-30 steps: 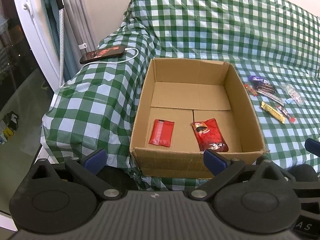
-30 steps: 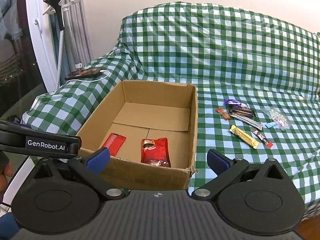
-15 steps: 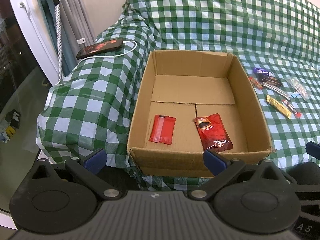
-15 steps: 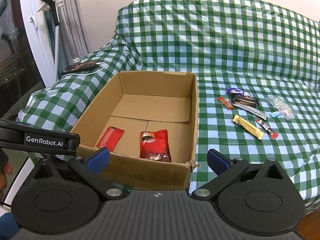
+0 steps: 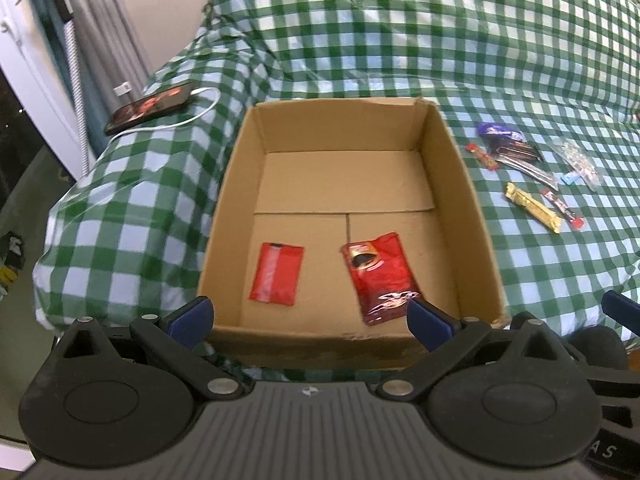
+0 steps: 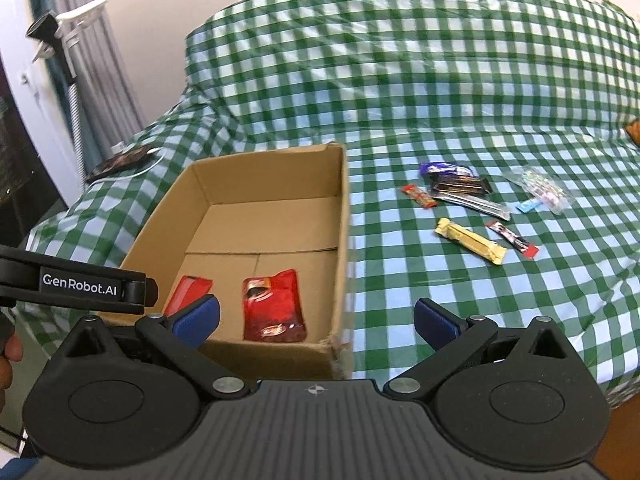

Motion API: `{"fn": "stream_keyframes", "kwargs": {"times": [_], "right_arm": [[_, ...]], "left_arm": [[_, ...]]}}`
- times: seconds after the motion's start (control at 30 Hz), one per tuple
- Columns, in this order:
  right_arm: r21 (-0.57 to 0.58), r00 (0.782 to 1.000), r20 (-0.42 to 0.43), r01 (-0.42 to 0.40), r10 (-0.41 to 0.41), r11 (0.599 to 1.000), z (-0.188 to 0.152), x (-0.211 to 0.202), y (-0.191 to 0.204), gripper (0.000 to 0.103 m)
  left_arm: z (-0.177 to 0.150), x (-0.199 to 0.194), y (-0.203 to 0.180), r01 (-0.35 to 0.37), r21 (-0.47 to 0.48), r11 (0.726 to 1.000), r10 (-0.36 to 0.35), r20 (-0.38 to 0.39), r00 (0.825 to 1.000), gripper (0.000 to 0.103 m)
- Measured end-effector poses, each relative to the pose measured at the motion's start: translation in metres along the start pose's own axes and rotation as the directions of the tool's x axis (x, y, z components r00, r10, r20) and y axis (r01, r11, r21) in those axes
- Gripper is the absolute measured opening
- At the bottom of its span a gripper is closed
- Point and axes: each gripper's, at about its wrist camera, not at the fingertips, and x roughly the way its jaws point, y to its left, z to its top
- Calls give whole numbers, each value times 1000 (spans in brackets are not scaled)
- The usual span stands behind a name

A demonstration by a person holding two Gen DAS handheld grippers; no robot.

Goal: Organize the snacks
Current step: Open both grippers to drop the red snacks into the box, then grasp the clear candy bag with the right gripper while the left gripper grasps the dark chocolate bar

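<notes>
One open cardboard box is sitting on the green checked cloth, and two red packets are lying flat on its floor: a plain red packet to the left and a larger red pouch to the right, apart from each other. Outside the box, to its right, eight snacks are lying loose on the cloth: a purple wrapper, a dark bar, a silver stick, a small red-orange bar, a gold bar, a red-and-black stick, a clear bag of sweets and a small blue piece. The left gripper is hovering at the box's near wall with its jaws spread wide, holding nothing. The right gripper is likewise gaping wide and empty, near the box's right corner. One phone is lying on the cloth, plugged into a white cable
</notes>
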Motion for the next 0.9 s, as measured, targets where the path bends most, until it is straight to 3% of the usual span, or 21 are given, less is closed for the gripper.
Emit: {"fn": "stream_keyframes", "kwargs": {"times": [0.5,0.9], "right_arm": [[130,994,5,111,-112,985,13,17,-84,103],[294,953,-7,291,-303,910,25,38,-199,103]], "left_arm": [[39,22,-79,39,120,992,-35,-30,999,103],[107,73,-185,81,274,958,-81,-12,997,103]]}}
